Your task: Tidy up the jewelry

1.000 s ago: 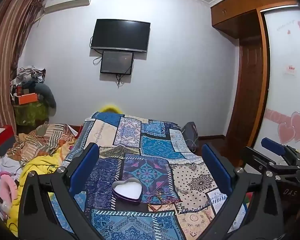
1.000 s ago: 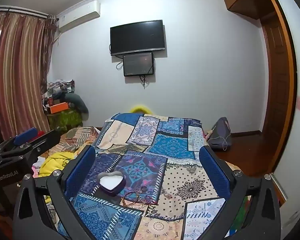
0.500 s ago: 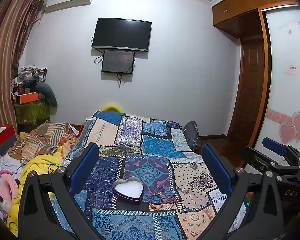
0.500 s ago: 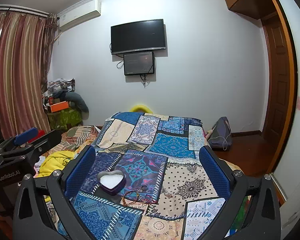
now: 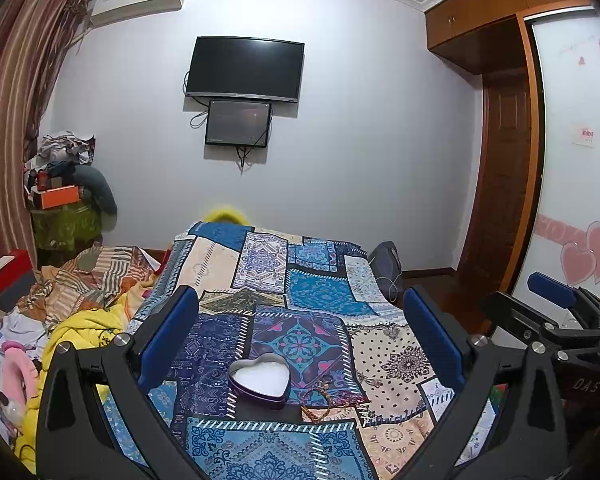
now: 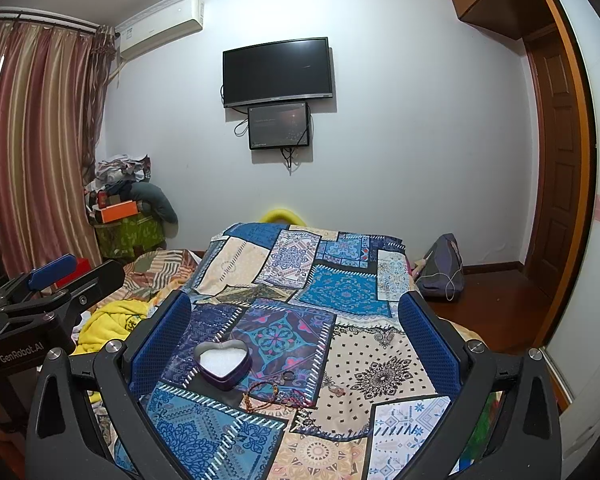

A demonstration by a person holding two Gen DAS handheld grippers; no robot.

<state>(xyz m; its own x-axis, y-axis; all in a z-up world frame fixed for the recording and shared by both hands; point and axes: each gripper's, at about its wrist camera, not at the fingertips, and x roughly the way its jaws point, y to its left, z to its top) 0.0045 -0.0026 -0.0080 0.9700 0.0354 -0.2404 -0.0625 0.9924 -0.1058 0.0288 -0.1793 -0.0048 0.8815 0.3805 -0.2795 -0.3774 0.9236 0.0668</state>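
While both tools were held above the patchwork bedspread [image 5: 324,292], the left gripper [image 5: 300,332] was seen spread wide with nothing between its blue pads, and the right gripper [image 6: 296,328] was likewise gaping and empty. A heart-shaped tin [image 5: 260,378], lid off and white inside, was set on the cover, well apart from both. Just beside it, to its right, a beaded bracelet [image 6: 266,396] was laid, with a small ring [image 6: 288,376] near it.
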